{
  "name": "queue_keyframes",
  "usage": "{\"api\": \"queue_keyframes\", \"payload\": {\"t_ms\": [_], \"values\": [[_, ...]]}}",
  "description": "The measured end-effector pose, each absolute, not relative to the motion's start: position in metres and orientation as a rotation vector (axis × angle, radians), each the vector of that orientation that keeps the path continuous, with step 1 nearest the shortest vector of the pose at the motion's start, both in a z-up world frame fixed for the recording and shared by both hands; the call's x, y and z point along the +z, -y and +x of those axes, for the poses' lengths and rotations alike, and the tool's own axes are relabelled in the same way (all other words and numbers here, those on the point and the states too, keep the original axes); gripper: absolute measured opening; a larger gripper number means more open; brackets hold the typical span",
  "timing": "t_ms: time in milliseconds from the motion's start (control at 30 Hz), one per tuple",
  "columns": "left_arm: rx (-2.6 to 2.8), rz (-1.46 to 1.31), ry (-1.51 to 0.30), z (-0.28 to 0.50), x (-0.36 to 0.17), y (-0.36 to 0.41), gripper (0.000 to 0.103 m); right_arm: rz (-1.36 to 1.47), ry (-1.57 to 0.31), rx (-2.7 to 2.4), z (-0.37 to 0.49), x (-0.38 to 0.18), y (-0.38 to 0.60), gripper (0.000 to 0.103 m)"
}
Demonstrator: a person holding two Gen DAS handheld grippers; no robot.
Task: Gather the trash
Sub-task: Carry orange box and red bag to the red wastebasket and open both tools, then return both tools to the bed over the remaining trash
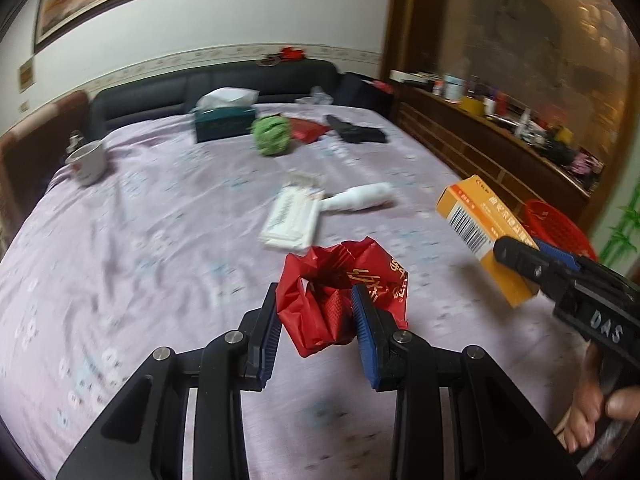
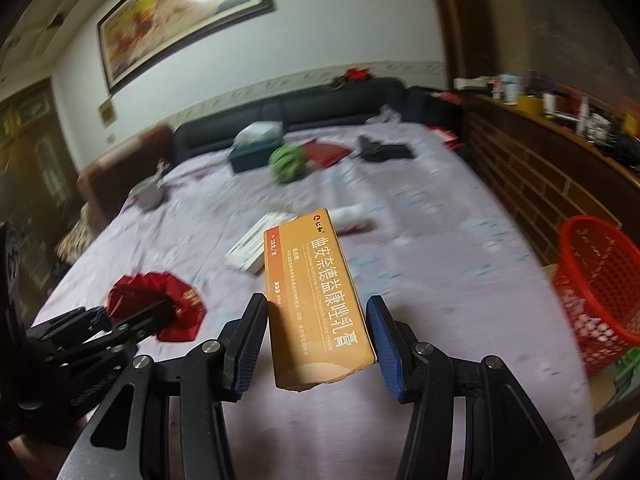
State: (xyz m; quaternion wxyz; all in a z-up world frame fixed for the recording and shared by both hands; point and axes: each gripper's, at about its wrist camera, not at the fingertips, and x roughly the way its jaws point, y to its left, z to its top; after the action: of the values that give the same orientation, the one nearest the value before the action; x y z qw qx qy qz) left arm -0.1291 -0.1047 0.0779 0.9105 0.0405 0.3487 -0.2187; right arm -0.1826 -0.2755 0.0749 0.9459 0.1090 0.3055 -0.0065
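My left gripper [image 1: 316, 320] is shut on a crumpled red wrapper [image 1: 340, 292] just above the lilac bed sheet [image 1: 160, 240]; the wrapper also shows in the right wrist view [image 2: 160, 300]. My right gripper [image 2: 318, 336] is shut on an orange medicine box [image 2: 312, 292] and holds it in the air over the bed's right side; the box also shows in the left wrist view [image 1: 480, 220]. A red mesh basket [image 2: 604, 284] stands on the floor to the right of the bed, also seen in the left wrist view [image 1: 556, 228].
On the bed lie a white packet [image 1: 292, 220], a white roll [image 1: 364, 198], a green ball [image 1: 272, 134], a teal tissue box [image 1: 224, 120], a white cup [image 1: 88, 162], a red envelope [image 1: 308, 128] and a black object [image 1: 356, 130]. A cluttered wooden shelf [image 1: 500, 120] runs along the right.
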Motion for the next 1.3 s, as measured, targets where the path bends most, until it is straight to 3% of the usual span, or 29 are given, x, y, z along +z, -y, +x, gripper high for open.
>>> {"api": "queue_keyframes", "payload": {"t_ms": [433,933,1067,1233,1300], "values": [[-0.752,0.158,-0.769,-0.135,0.112,0.260,0.033,0.419,-0.517,-0.294,-0.240,0.103,0.457,0.056],[-0.964,0.195,-0.848,-0.141,0.088,0.446,0.033,0.609,-0.501,-0.433,-0.268,0.085,0.600,0.056],[-0.949,0.217,-0.884,-0.134,0.077,0.467,0.050,0.613,-0.506,-0.457,-0.262,0.079,0.618,0.059],[-0.946,0.186,-0.869,-0.135,0.081,0.437,0.051,0.624,-0.498,-0.468,-0.268,0.077,0.624,0.063],[-0.916,0.194,-0.852,-0.136,0.084,0.418,0.057,0.615,-0.482,-0.472,-0.275,0.080,0.616,0.063]]}}
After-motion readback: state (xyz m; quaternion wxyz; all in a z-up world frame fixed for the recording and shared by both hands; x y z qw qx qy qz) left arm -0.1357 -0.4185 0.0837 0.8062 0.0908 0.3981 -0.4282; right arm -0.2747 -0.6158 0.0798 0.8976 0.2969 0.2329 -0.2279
